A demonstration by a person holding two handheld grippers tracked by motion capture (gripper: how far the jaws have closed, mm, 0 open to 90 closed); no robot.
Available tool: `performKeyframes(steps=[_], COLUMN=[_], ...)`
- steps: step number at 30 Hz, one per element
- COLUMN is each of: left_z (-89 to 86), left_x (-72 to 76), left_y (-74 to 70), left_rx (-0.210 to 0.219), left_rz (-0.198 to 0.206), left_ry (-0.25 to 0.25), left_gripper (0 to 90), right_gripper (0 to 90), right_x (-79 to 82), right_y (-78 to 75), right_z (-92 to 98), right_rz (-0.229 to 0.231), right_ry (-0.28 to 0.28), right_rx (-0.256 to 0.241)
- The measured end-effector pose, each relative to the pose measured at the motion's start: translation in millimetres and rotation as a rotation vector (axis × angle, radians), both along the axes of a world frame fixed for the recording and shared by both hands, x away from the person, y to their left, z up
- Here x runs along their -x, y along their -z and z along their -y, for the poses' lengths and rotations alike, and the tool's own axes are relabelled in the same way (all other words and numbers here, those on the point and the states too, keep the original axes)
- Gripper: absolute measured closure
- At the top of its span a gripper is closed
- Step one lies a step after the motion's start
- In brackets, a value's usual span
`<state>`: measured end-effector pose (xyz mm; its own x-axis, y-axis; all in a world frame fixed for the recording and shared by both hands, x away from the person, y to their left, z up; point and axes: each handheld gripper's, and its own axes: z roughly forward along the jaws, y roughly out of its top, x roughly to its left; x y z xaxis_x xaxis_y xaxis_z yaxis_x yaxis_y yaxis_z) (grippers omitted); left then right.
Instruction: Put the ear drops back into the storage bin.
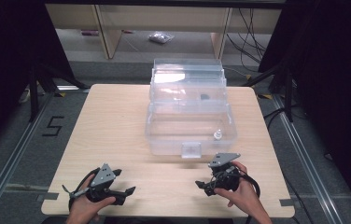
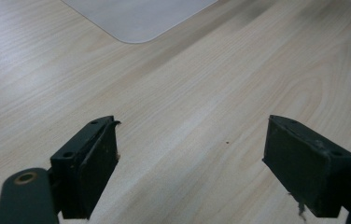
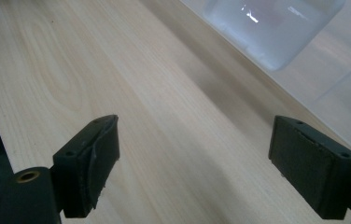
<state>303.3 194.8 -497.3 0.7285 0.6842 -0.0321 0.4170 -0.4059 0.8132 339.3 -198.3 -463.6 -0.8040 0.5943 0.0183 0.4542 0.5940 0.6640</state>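
since my left gripper [image 1: 120, 190] and right gripper [image 1: 207, 185] both rested wide apart and empty on the table [image 1: 117, 126], i judged it best to approach the clear box [image 1: 190, 126] ahead squarely, toward its front latch [image 1: 191, 150].

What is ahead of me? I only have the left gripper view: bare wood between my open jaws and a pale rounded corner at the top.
Observer: A clear plastic box sits mid-table, latch facing you.
Operator: Anything inside it?
Observer: A small white bottle stands in its lower front right corner.
Operator: Where is my other hand?
Observer: The right gripper rests near the table's front edge, jaws apart, nearer the box than the left gripper.
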Motion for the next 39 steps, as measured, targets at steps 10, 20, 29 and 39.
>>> performKeyframes(steps=[10,20,29,39], left_z=[0.1,0.0,0.9,1.3], left_x=[-0.2,0.2,0.8,0.6], left_y=[0.2,-0.1,0.0,0.7], left_rx=[0.002,0.000,0.011,0.020], left_rz=[0.001,0.000,-0.002,0.005], left_ry=[0.003,-0.001,-0.006,-0.009], left_gripper=[17.0,17.0,17.0,17.0], right_gripper=[16.9,16.9,16.9,16.9], right_x=[7.0,12.0,18.1,26.0], right_y=[7.2,11.7,14.3,18.3], right_z=[4.6,9.9,16.7,21.0], right_rz=[-0.011,-0.021,-0.024,-0.052], right_ry=[0.031,0.019,0.048,0.048], right_rx=[-0.010,0.000,-0.009,-0.010])
